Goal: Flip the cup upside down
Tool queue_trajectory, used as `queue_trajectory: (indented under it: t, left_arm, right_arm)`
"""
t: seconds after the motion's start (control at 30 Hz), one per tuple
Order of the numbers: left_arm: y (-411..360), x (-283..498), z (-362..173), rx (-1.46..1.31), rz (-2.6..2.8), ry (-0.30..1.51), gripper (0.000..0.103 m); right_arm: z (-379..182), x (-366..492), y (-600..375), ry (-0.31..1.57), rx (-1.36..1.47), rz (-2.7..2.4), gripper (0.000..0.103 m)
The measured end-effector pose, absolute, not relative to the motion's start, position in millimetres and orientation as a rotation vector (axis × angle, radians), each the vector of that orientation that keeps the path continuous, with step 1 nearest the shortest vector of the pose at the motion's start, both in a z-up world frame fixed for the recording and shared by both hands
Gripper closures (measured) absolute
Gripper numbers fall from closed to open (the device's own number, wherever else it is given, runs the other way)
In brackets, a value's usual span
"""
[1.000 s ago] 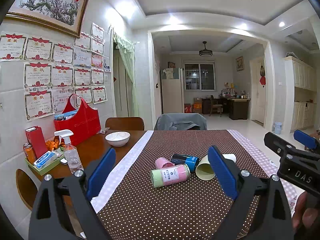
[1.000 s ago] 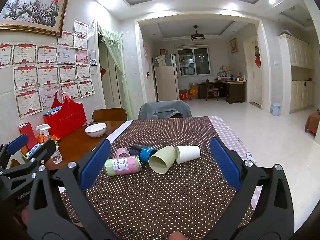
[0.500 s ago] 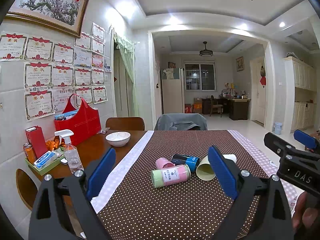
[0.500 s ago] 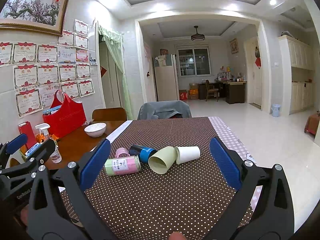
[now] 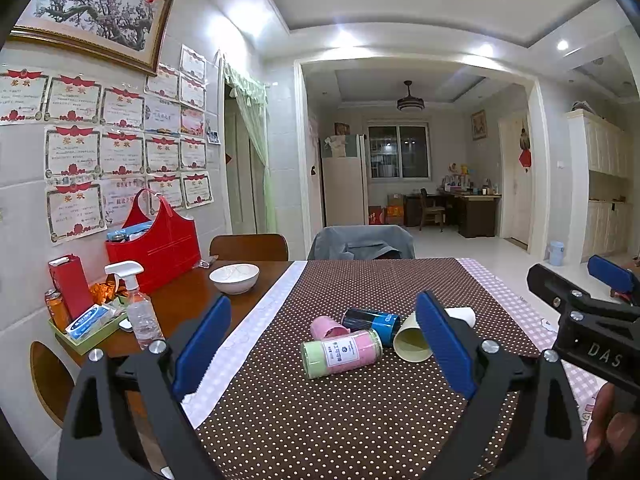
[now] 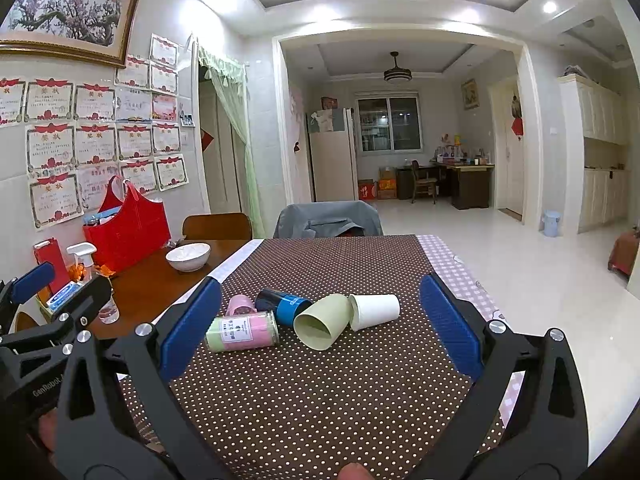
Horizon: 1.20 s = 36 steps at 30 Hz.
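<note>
Several cups lie on their sides in a cluster on the brown dotted tablecloth (image 6: 320,392): a green-and-pink labelled cup (image 6: 242,332), a small pink cup (image 6: 239,304), a dark blue cup (image 6: 284,306), a pale green cup (image 6: 322,322) with its mouth towards me, and a white paper cup (image 6: 376,311). The same cluster shows in the left wrist view, with the labelled cup (image 5: 340,353) nearest. My left gripper (image 5: 322,344) and my right gripper (image 6: 316,328) are both open and empty, held short of the cups above the cloth.
On the bare wood at the left are a white bowl (image 6: 188,256), a spray bottle (image 5: 136,304), a red bag (image 5: 156,244) and a tray of small items (image 5: 86,324). Chairs (image 6: 328,220) stand at the far end. The table's right edge (image 6: 472,280) drops to the floor.
</note>
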<state>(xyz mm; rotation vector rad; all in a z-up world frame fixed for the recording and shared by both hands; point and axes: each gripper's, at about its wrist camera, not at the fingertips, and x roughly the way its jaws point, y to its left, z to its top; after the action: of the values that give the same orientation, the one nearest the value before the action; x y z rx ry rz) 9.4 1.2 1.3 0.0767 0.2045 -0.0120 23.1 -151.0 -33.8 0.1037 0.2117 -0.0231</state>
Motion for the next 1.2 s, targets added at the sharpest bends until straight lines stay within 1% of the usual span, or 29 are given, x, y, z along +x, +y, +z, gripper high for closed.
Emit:
queue_trajectory:
  t: [0.4,0.5,0.83,1.2]
  left_arm:
    - [-17,68,-16,0.149,-0.032,0.266,0.011]
    - [-23,86,-21,0.17,-0.041,0.288,0.011]
    - [-55,159,-43,0.236,-0.132,0.408,0.011]
    - [-118,248,-73,0.356,-0.307,0.562,0.011]
  right_arm:
    - [-51,72,-176,0.279,0.096,-0.055,0.006]
    - [-59,86,-190,0.334,0.096,-0.073,0.006]
    - [-86,129,-229,0.451,0.144,-0.108,0.006]
    - [-115,180,-274,0.547,0.195,-0.159,0.006]
